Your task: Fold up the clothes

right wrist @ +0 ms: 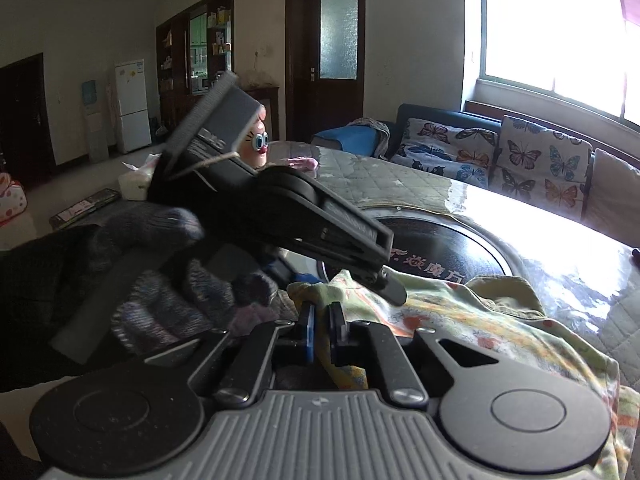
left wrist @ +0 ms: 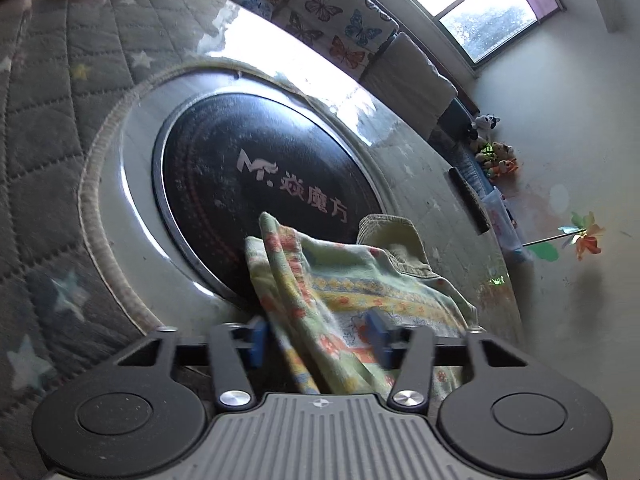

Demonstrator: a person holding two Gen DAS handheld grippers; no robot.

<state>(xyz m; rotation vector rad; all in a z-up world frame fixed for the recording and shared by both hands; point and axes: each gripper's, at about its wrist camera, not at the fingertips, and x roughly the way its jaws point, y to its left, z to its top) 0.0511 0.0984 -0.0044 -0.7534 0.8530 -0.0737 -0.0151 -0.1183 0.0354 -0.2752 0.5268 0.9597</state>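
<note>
Plainly: left gripper with blue fingers spread wide, a fold of garment running between them but not clamped. Right gripper with fingers nearly pressed together, pinching a thin edge of the same garment. Pale green cloth, printed with orange flowers and yellow bands, ribbed collar visible at its far side; bunched and lifted near both grippers, otherwise draped on the counter over the near rim of a round black hotplate with white lettering. From the right wrist view, seen also the left gripper's body angled down over the cloth, held by a hand in a dark knit glove. Counter covered by a quilted grey star-patterned cloth under a glossy clear sheet, cut round the hotplate. Beyond the counter, a sofa with butterfly cushions beneath a bright window. Farther back, a white fridge, a dark door with frosted glass, and a cartoon-eyed toy behind the held gripper. By the wall in the left wrist view, plush toys and a pinwheel.
</note>
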